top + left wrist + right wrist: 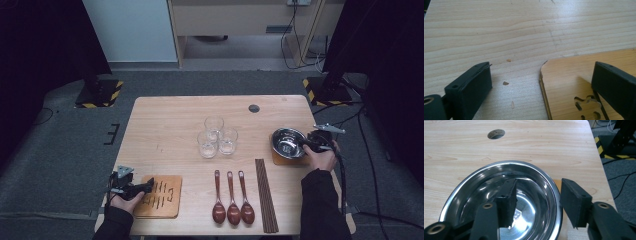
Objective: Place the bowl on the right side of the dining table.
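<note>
In the high view the table [165, 125] is sitting mid-frame, and the right gripper [306, 145] is hanging at the right side of the steel bowl [287, 142], which is resting on a wooden coaster [280, 159] at the right of the frame. Down at the lower left, the left gripper [146, 187] is lying at the left edge of a slotted wooden board [167, 197]. Three glasses [216, 136] are clustering mid-table, with three wooden spoons [233, 200] and a bundle of chopsticks [265, 192] lying along the bottom edge. In the left gripper view the jaws are standing wide apart, one over bare table at lower left, the other over the board [574, 75] at lower right, pinching nothing. In the right gripper view the jaws are sitting partway apart, straddling the bowl's [486, 177] rim at the lower right: one jaw inside the bowl, the other outside it, and not pressing on the rim as far as I can see.
</note>
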`<state>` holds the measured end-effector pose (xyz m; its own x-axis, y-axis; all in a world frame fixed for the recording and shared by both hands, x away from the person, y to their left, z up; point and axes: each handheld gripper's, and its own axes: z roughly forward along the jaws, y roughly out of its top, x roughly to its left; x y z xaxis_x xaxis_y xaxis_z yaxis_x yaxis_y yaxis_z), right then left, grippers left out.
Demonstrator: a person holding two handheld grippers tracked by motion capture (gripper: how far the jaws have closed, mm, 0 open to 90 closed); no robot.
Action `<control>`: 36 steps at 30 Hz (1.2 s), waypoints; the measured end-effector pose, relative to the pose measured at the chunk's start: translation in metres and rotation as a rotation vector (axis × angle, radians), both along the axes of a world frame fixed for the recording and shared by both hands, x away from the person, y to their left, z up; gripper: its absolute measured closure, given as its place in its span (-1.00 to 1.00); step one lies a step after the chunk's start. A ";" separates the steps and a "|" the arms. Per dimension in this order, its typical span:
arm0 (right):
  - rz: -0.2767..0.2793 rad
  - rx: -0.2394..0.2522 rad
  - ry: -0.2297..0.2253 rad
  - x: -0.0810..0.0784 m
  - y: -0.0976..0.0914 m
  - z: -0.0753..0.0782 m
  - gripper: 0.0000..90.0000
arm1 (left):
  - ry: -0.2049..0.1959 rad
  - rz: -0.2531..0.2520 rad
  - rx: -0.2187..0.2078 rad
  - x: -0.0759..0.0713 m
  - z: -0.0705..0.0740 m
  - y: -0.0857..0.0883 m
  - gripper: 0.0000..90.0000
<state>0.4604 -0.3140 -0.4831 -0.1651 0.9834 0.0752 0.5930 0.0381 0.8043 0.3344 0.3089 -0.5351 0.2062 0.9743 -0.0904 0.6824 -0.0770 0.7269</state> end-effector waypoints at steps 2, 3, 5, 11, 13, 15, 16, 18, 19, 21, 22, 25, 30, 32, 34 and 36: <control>0.006 -0.004 -0.006 -0.001 0.001 0.002 -0.03 | -0.003 0.005 -0.001 0.000 0.000 0.000 -0.92; 0.009 -0.005 -0.008 -0.002 0.002 0.003 -0.06 | -0.002 0.005 0.001 0.000 0.000 0.001 -0.91; 0.020 -0.021 -0.015 -0.003 0.003 0.004 -0.09 | -0.005 0.011 -0.004 -0.001 0.000 0.001 -0.90; 0.046 -0.010 -0.046 -0.008 0.007 0.012 -0.17 | -0.012 0.004 -0.011 -0.002 0.001 0.002 -0.77; 0.056 -0.004 -0.049 -0.010 0.007 0.014 -0.21 | -0.012 0.004 -0.025 -0.003 0.002 0.003 -0.72; 0.059 -0.004 -0.052 -0.012 0.007 0.015 -0.22 | -0.025 0.003 -0.032 -0.004 0.005 0.004 -0.67; 0.067 -0.004 -0.056 -0.013 0.007 0.016 -0.22 | -0.037 -0.004 -0.035 -0.005 0.007 0.005 -0.64; 0.073 0.001 -0.065 -0.015 0.007 0.018 -0.22 | -0.057 -0.014 -0.045 -0.007 0.011 0.006 -0.61; 0.079 0.004 -0.069 -0.015 0.007 0.019 -0.23 | -0.068 -0.020 -0.050 -0.008 0.012 0.007 -0.58; 0.092 0.006 -0.074 -0.016 0.007 0.020 -0.24 | -0.089 -0.028 -0.053 -0.010 0.017 0.006 -0.53; 0.101 0.006 -0.075 -0.017 0.007 0.021 -0.23 | -0.098 -0.034 -0.053 -0.011 0.019 0.006 -0.51; 0.148 0.007 -0.079 -0.019 0.009 0.022 -0.22 | -0.121 -0.068 -0.067 -0.012 0.023 0.004 -0.46; 0.187 0.007 -0.091 -0.023 0.011 0.025 -0.21 | -0.140 -0.115 -0.073 -0.013 0.027 -0.004 -0.43; 0.207 0.007 -0.089 -0.024 0.013 0.026 -0.21 | -0.147 -0.131 -0.074 -0.014 0.030 -0.007 -0.43; 0.226 0.001 -0.088 -0.025 0.016 0.026 -0.21 | -0.153 -0.143 -0.078 -0.015 0.032 -0.009 -0.42; 0.245 -0.018 -0.082 -0.026 0.020 0.027 -0.21 | -0.154 -0.157 -0.078 -0.015 0.033 -0.012 -0.42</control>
<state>0.4346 -0.2939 -0.4566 -0.4030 0.9145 0.0349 0.4969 0.1866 0.8475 0.3197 0.2969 -0.5020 0.3719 0.9204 -0.1205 0.5473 -0.1126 0.8293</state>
